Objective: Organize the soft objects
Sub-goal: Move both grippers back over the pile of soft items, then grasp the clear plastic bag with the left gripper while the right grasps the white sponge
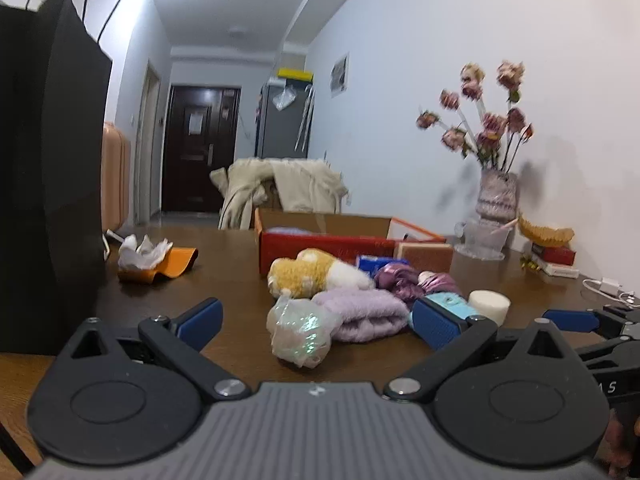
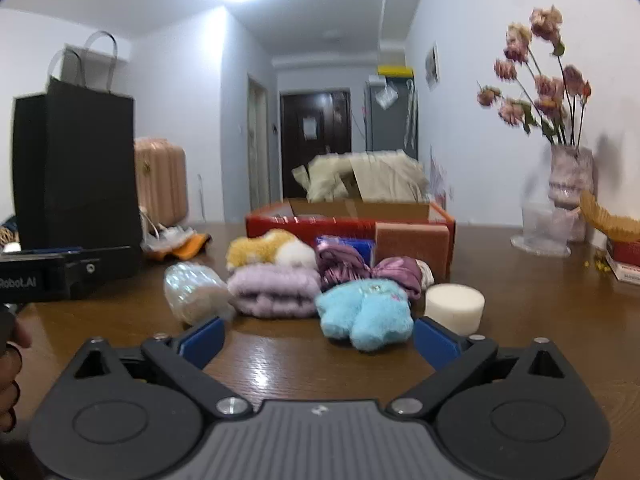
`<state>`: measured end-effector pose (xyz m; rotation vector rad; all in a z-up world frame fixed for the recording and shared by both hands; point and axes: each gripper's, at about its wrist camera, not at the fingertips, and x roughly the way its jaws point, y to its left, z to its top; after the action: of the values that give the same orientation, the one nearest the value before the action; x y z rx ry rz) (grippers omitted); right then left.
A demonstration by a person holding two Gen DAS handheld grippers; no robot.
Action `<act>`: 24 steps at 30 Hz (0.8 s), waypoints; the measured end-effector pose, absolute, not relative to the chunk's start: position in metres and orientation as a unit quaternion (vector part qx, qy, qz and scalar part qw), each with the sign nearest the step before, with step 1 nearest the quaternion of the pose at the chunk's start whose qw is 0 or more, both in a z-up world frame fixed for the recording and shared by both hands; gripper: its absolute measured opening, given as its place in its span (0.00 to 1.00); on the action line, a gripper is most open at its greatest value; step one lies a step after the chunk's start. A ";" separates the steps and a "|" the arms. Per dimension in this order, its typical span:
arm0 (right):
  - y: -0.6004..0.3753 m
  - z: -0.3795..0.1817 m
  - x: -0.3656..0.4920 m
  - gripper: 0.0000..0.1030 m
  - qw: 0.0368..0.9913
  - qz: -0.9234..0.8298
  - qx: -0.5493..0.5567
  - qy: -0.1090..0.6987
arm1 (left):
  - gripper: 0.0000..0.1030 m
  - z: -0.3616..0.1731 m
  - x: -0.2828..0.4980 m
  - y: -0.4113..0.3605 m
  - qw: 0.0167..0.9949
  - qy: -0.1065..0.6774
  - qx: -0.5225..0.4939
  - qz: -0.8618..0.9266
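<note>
On the far left of the desk (image 2: 520, 320) stands a black bag (image 2: 76, 176), and just past it lies crumpled tissue (image 1: 142, 254) on an orange piece. The soft things are heaped mid-desk, in front of a red box (image 2: 348, 224).

Taking the heap from the left: a clear wrapped bundle (image 1: 300, 330) lies nearest the left tool (image 1: 316, 322), straight ahead between its spread blue pads, which touch nothing. The left tool is released and empty. Next comes a folded lilac towel (image 2: 274, 290), its long axis running across the view, with a yellow-and-white plush (image 2: 272, 250) resting on top. Then a purple satin piece (image 2: 360, 268), and in front of it a blue fluffy toy (image 2: 366, 316). Last, on the right, a white foam cylinder (image 2: 454, 306) stands upright, just beside the toy.

The right tool (image 2: 318, 340) is also released, jaws wide, nothing between the pads. The blue toy lies directly ahead of it and a little right of centre, closer to this tool than to the left one.

My judgement: the right hand is better placed for the blue toy, the left for the bundle; either would then go towards the red box behind.
</note>
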<state>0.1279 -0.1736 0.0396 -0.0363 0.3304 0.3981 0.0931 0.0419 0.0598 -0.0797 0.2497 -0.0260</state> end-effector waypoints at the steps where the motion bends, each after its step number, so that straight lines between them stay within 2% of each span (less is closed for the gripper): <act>1: -0.173 0.043 0.129 0.93 0.968 0.196 -0.024 0.154 | 1.00 0.061 0.096 0.044 0.991 0.126 -0.040 -0.015; 4: -0.170 0.054 0.135 0.94 0.972 0.195 -0.028 0.132 | 1.00 0.062 0.108 0.049 0.989 0.139 -0.047 -0.011; 8: -0.163 0.058 0.157 0.94 0.967 0.202 -0.028 0.152 | 0.99 0.059 0.138 0.055 0.979 0.190 -0.066 -0.032; 14: -0.152 0.055 0.197 0.92 0.958 0.206 -0.021 0.198 | 0.86 0.057 0.179 0.066 0.965 0.243 -0.094 -0.028; 18: -0.154 0.059 0.225 0.78 0.964 0.174 -0.024 0.199 | 0.78 0.054 0.196 0.072 0.961 0.255 -0.102 -0.032; 22: -0.169 0.056 0.246 0.77 0.969 0.128 -0.027 0.210 | 0.70 0.046 0.207 0.073 0.955 0.271 -0.111 -0.039; 23: -0.174 0.054 0.251 0.77 0.969 0.114 -0.029 0.217 | 0.66 0.043 0.209 0.074 0.953 0.277 -0.113 -0.040; 24: -0.180 0.051 0.257 0.77 0.968 0.102 -0.029 0.227 | 0.58 0.040 0.211 0.073 0.951 0.283 -0.115 -0.043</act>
<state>0.2565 -0.1803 0.0512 -0.0593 0.4581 0.2053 0.2111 0.0735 0.0404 -0.2330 0.5752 -0.0865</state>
